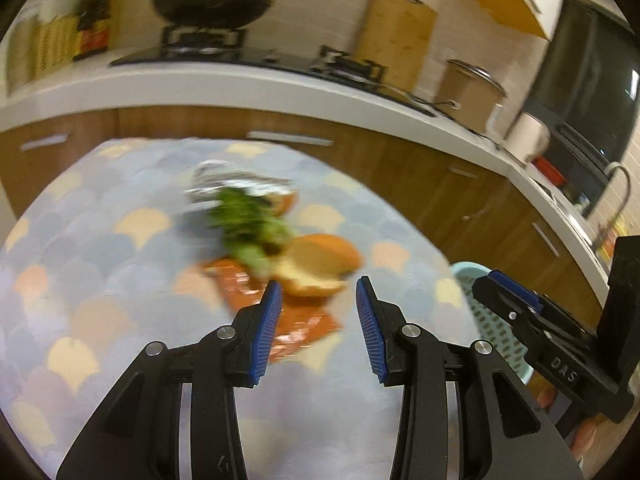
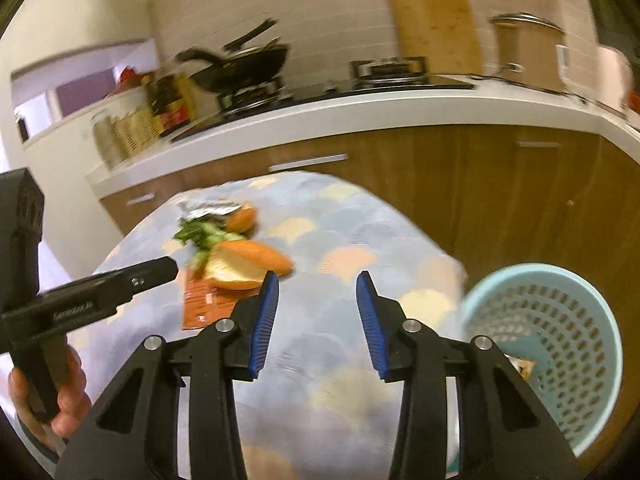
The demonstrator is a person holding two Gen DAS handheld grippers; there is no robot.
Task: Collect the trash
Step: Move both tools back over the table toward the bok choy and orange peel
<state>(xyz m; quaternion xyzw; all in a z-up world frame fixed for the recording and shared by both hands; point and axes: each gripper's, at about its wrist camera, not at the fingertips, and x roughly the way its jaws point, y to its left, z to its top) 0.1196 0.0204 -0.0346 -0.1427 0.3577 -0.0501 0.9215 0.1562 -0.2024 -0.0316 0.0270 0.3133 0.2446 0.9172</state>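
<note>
A heap of trash lies on the patterned tablecloth (image 1: 100, 240): a bread roll (image 1: 320, 260), green leaves (image 1: 248, 224), crumpled foil (image 1: 232, 182) and an orange wrapper (image 1: 296, 320). My left gripper (image 1: 319, 300) is open, just short of the bread roll. My right gripper (image 2: 318, 300) is open and empty over the cloth, to the right of the bread roll (image 2: 248, 264), the leaves (image 2: 202, 236) and the wrapper (image 2: 200, 300). A light blue perforated basket (image 2: 560, 320) stands to the right of the table with some scraps inside. It also shows in the left wrist view (image 1: 480, 304).
A kitchen counter (image 2: 360, 116) with wooden cabinets runs behind the table. It holds a stove with a black wok (image 1: 208, 4), a cutting board (image 2: 432, 20) and a lidded pot (image 2: 528, 48). A sink tap (image 1: 620, 184) is at the far right.
</note>
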